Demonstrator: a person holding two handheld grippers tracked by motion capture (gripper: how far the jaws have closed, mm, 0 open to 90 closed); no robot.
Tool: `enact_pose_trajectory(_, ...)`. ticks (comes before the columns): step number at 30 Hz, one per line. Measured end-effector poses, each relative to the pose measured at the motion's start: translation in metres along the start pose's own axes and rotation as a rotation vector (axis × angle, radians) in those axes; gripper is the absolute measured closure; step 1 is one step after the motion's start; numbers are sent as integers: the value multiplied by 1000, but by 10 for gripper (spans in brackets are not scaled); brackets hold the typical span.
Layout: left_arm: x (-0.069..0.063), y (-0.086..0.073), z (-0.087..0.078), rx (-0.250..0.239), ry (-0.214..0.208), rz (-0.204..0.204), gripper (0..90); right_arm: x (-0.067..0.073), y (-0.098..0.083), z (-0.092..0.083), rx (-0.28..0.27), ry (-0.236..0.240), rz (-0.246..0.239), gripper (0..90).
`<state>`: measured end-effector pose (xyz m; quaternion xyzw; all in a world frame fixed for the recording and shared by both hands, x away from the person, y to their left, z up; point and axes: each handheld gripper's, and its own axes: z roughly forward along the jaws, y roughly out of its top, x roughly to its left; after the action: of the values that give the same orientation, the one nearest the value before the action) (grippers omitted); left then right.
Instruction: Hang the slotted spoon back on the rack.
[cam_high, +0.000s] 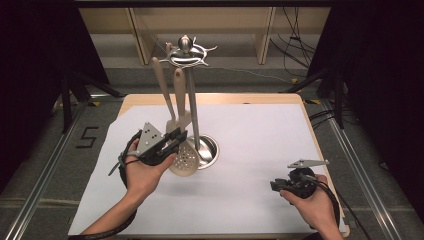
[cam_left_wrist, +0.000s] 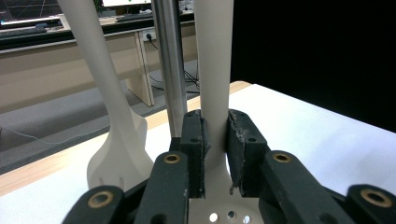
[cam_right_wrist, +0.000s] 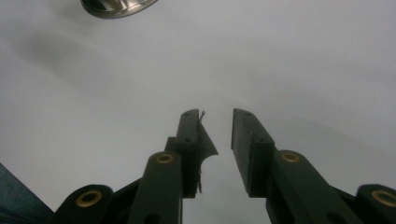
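Spatula (cam_left_wrist: 112, 140) and stand pole (cam_left_wrist: 170, 65) flank gripped skimmer (cam_left_wrist: 212, 70).

A lab or recording studio: black curtains (cam_high: 45, 45) flank the white-covered desk (cam_high: 260, 150), loose cables (cam_high: 295, 45) trail behind it, metal floor rails (cam_high: 40, 185) run beside it.

At the bottom centre of the frame I have my left gripper (cam_left_wrist: 215, 140) closed on the skimmer (cam_left_wrist: 212, 70) handle, its holes showing below. The steel pole (cam_left_wrist: 170, 60) rises just behind, and a slotted spatula (cam_left_wrist: 109, 116) hangs at left.
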<state>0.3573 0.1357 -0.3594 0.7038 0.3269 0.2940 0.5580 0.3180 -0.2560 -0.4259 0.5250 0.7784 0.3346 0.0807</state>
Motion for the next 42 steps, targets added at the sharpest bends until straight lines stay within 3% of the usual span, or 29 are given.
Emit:
enact_pose_trajectory(4,0,1,1,-1,-4,1,752,0,0,0,1,1,2,728)
enact_pose_trajectory(5,0,1,1,-3,-5,0,750,1,1,-3,27,4,3,727)
enact_pose_trajectory(7,0,1,1,-3,-7,-2,747,0,1,-2,14,5,-13,727)
enact_pose_trajectory(8,0,1,0,-4,-8,-3,745,-2,1,-1,22,26,-8,727)
enact_pose_trajectory(9,0,1,0,-6,-10,0,744,-5,1,0,3,62,-33,727)
enact_pose_trajectory(16,1,2,-7,-15,-18,-8,716,-5,1,0,4,63,-32,726)
enact_pose_trajectory(20,3,3,-14,-21,-26,-10,694,-4,1,0,0,40,-31,721)
enact_pose_trajectory(23,5,2,-21,-27,-27,-18,667,-5,1,0,0,53,-34,711)
enact_pose_trajectory(25,8,1,-27,-33,-30,-19,656,-2,0,3,-35,5,-30,708)
enact_pose_trajectory(26,9,0,-31,-29,-23,-19,652,-2,0,3,-38,2,-21,707)
enact_pose_trajectory(27,10,0,-33,-29,-21,-22,646,-3,1,-1,23,61,-5,707)
enact_pose_trajectory(32,18,-5,-46,-38,-3,-28,631,-3,2,-2,22,51,-17,704)
enact_pose_trajectory(33,19,-6,-49,-34,2,-32,628,-4,2,0,0,55,-39,703)
enact_pose_trajectory(42,34,-21,-67,-15,51,-65,607,-3,2,1,-2,47,-41,695)
